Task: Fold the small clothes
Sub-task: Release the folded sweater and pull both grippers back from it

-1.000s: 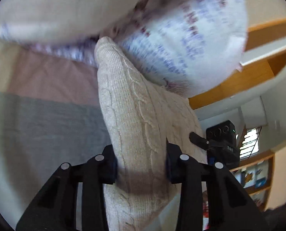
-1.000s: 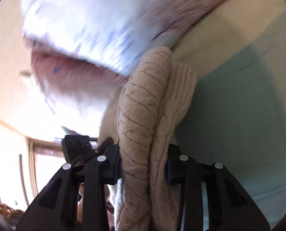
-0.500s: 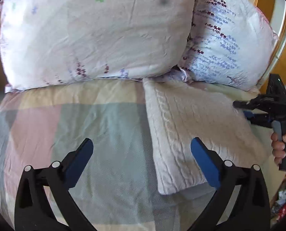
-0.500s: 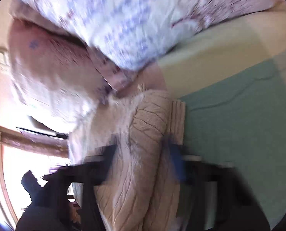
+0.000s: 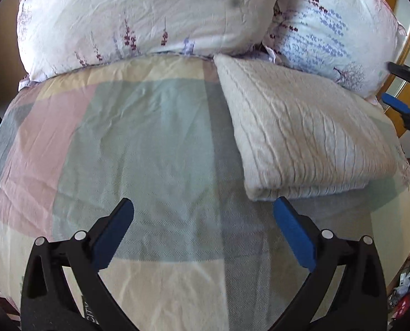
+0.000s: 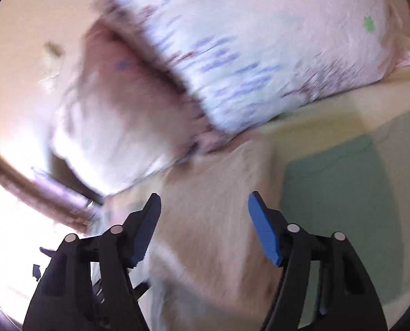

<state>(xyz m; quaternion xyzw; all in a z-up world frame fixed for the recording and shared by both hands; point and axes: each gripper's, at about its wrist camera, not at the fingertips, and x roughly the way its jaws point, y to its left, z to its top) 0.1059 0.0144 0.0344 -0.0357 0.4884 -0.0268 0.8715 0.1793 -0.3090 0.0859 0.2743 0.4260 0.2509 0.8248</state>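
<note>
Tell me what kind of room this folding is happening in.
Most likely a bedroom: the folded cream knit sweater lies on a bed under a pastel checked bedspread, with two floral pillows at its head and a wooden frame alongside.

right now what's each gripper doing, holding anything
Left gripper: open, holding nothing, above the bedspread.
Right gripper: open, holding nothing, over the folded sweater.

bedroom: pillows [image 5: 149, 13] on checked bedspread [image 5: 138, 143]
</note>
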